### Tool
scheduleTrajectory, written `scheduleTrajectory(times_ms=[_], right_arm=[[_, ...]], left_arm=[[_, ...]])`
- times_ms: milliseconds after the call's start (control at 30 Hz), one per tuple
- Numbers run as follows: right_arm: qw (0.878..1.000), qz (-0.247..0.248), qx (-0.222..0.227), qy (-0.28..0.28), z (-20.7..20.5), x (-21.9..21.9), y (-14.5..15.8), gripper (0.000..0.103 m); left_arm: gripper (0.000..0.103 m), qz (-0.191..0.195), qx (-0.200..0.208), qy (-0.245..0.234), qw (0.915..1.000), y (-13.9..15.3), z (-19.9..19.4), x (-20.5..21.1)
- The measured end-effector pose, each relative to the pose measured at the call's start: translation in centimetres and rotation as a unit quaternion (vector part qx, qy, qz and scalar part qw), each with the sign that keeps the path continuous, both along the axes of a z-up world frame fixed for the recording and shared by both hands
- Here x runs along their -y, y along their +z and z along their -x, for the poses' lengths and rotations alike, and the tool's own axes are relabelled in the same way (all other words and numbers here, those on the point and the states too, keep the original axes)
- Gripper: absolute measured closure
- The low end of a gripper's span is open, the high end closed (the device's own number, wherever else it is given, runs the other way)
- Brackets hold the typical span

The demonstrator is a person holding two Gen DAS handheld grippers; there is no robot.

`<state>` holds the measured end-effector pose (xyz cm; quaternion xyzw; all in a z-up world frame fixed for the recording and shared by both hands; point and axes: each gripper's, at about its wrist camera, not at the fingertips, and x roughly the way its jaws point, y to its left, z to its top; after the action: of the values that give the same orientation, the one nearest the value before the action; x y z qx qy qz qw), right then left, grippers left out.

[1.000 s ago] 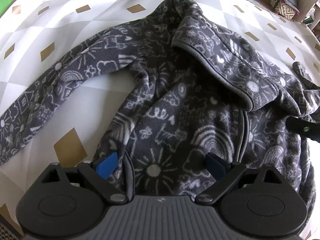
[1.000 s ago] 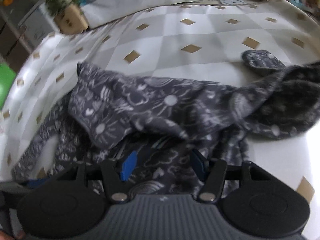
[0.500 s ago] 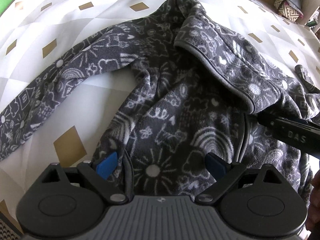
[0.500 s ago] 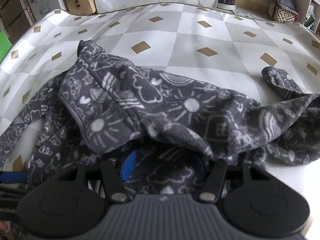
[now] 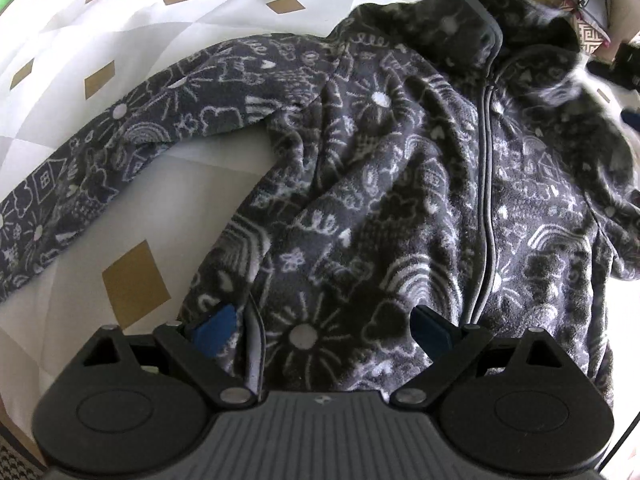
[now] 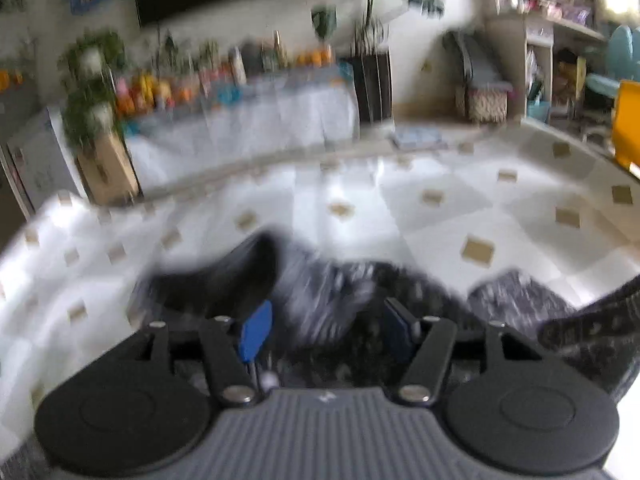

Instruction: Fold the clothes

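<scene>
My left gripper [image 5: 320, 326] stands wide over the hem of the fleece jacket [image 5: 400, 184], spread near the bed's [image 5: 200, 16] front edge; soft, floppy, light; right gripper [image 6: 326, 330] half-open, fleece between; grip seams.

left gripper [image 5: 320, 326] jaws apart, steeply down; right gripper [image 6: 326, 326] half-spread.

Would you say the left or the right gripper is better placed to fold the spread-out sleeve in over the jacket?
Probably the left. The left gripper sits at the jacket hem, nearer the sleeve. The right gripper has bunched fabric between its fingers.
</scene>
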<state>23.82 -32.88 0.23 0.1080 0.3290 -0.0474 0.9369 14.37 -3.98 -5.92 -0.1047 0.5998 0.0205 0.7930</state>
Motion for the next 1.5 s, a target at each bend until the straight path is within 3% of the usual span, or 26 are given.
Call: scheduleTrajectory(times_ms=[100,200,867,1000,1133,1233,1333,1500], right_arm=[[0.999,-0.004,-0.051,0.001,-0.5,0.2,-1.6,0.044],[0.997,-0.003,-0.072,0.006,-0.5,0.2,-2.4,0.044],[0.984,0.007,-0.168,0.062,-0.4,-2.1,-4.9,0.034],[0.979,0.016,-0.195,0.063,-0.1,-1.9,-6.2,0.034],[0.977,0.032,-0.193,0.084,0.1,-3.1,-6.3,0.034],[0.973,0.040,-0.201,0.107,0.2,-4.2,-6.6,0.028],[0.971,0.078,-0.190,0.123,0.7,-5.7,-6.8,0.026],[0.971,0.072,-0.182,0.136,0.8,-6.9,-6.9,0.025]], left_arm=[[0.009,0.005,-0.002,0.005,1.0000,0.0,0.0,-0.2],[0.009,0.006,-0.001,0.005,1.0000,0.2,0.0,-0.1],[0.009,-0.005,-0.001,-0.008,1.0000,-0.9,0.1,-0.6],[0.008,-0.033,0.009,-0.028,0.9990,-1.0,0.5,-0.3],[0.008,-0.050,0.012,-0.037,0.9980,-1.0,0.6,-0.1],[0.007,-0.055,0.003,-0.011,0.9984,-1.2,0.4,-1.0],[0.004,-0.045,-0.005,0.011,0.9989,-1.2,0.3,-2.0],[0.003,-0.060,-0.006,0.015,0.9981,-1.1,0.4,-2.3]])
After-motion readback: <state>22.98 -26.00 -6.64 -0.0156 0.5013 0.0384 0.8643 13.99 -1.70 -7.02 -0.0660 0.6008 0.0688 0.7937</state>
